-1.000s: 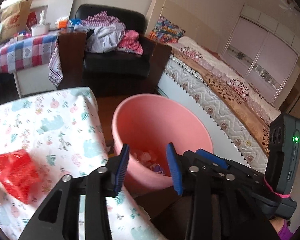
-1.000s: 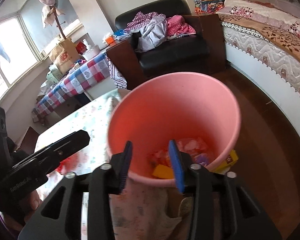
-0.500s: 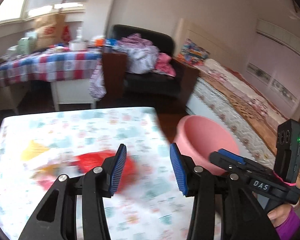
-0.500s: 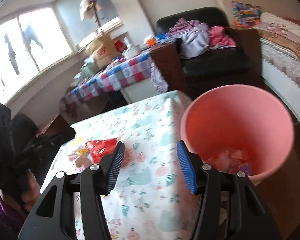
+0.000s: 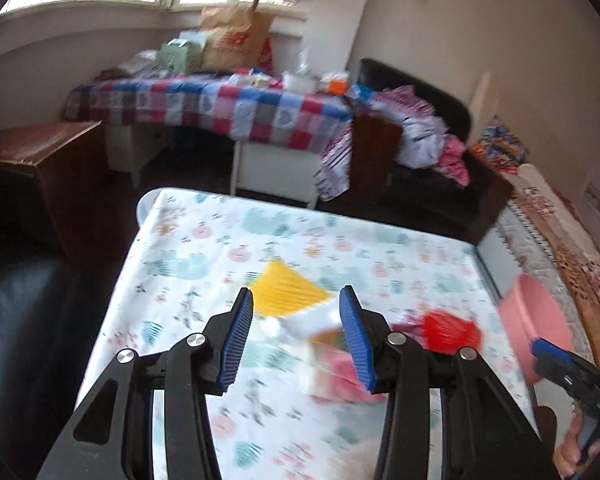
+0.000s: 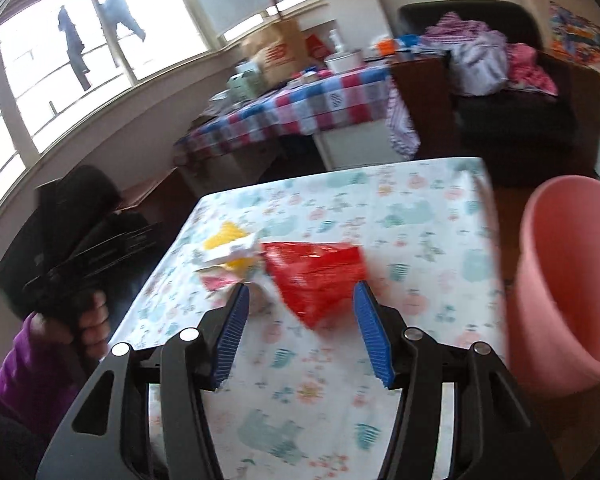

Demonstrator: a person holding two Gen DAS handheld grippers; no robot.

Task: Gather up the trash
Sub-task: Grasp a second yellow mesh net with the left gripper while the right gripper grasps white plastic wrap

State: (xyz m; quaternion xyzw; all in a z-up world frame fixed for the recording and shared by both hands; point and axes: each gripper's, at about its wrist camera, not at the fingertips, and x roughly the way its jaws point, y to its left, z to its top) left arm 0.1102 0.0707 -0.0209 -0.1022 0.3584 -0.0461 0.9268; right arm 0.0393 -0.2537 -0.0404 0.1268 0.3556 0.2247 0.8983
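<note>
Over the table [image 6: 420, 240], both grippers, left [image 5: 296, 336] and right [image 6: 300, 332], are wide open and empty; I would lower the right one straight around the red wrapper [image 6: 316, 276], then close firmly.

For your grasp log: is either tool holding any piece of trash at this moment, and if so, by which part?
Nothing is held. The left tool and right tool are both open above the table; the red wrapper lies there ungripped.
</note>
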